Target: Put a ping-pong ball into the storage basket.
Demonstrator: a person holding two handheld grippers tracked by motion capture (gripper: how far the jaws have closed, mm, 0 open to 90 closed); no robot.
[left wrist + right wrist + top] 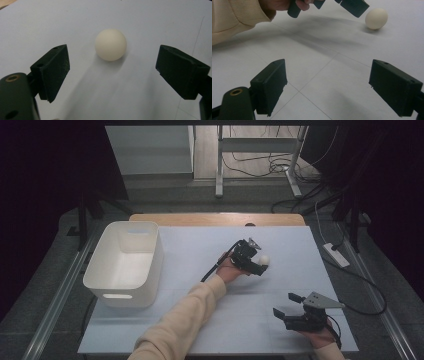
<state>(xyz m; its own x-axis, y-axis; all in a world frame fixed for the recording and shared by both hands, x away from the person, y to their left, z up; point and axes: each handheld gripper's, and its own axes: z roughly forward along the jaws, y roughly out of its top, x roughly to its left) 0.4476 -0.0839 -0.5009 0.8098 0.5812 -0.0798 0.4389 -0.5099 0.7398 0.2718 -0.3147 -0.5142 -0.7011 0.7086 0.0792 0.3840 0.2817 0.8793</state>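
One white ball (110,44) rests on the table (200,245), just ahead of the left gripper (112,67), whose wide-open jaws hold nothing; the right gripper (329,87), also agape and empty, sits well apart.

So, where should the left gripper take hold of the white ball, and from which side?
Grip the white ball across its widest middle, coming along the left gripper's present line. It is round, so any side would do, but it rests free on the table just ahead of the open jaws and may roll; close slowly, both jaws meeting it together.
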